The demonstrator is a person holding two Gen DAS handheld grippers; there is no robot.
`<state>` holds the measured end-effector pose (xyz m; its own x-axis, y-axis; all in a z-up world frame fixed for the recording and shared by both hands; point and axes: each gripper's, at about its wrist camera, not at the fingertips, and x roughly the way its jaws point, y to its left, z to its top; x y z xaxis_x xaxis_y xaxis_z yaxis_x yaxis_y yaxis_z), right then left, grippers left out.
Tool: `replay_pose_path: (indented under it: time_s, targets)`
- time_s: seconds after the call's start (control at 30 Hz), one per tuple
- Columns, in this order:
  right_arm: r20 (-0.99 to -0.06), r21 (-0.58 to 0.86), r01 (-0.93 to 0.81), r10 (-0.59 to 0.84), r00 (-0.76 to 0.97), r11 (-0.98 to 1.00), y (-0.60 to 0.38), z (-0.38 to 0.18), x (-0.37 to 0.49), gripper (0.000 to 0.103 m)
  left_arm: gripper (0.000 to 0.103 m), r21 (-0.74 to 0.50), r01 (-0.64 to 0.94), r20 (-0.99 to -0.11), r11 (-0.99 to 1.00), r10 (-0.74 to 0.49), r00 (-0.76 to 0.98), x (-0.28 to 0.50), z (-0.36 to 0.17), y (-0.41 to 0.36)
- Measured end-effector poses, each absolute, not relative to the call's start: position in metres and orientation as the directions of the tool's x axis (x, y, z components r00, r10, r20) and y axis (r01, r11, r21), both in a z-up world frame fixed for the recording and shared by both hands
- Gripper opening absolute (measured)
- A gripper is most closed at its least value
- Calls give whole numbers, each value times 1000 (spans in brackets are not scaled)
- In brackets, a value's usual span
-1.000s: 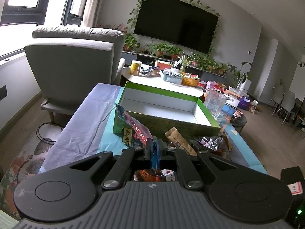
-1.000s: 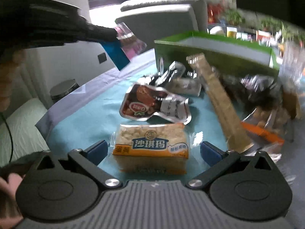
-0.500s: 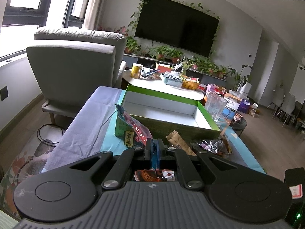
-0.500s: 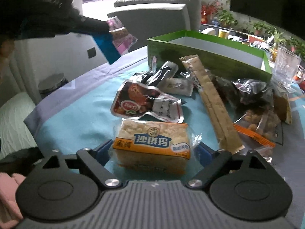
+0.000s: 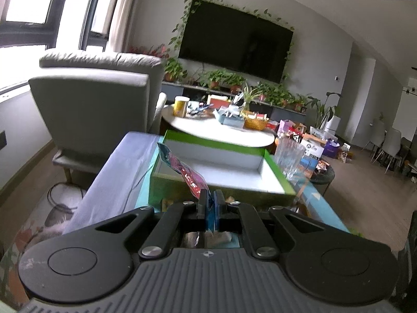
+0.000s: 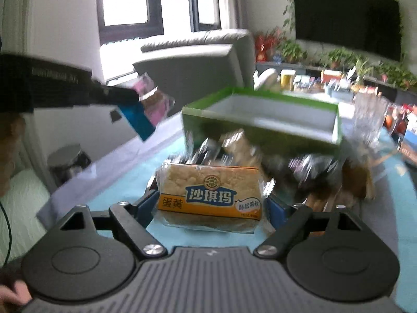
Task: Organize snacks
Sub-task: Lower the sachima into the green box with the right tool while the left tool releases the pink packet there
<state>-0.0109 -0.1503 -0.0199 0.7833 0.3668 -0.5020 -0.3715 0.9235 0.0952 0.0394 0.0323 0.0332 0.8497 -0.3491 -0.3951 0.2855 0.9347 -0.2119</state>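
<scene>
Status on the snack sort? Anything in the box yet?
Done: nothing; the green box looks empty. In hand: left gripper pinches a pink snack packet; right gripper grips a yellow sachima cake pack. Left: both to drop, plus the loose wrappers on the table.

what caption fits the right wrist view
Right gripper grips a rice cake pack, green box ahead.

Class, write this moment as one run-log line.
left gripper: shut on pink-and-blue foil snack packet | right gripper: shut on yellow sachima cake pack | open green cardboard box: empty
</scene>
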Motion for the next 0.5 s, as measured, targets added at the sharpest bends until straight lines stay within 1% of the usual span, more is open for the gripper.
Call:
replay_pose_path:
  time_s: [0.1, 0.2, 0.5]
  targets:
    - [-468, 109, -327, 338, 816, 939, -159, -9, 4, 54, 4, -203, 304, -390, 931, -362, 847, 54, 43, 24]
    - [-456, 134, -265, 297, 839, 955, -169, -4, 26, 54, 4, -199, 308, -397, 930, -364, 843, 75, 48, 17]
    - [-478, 195, -144, 222, 850, 970, -188, -9, 97, 54, 4, -187, 301, -424, 935, -354, 834, 144, 47, 1]
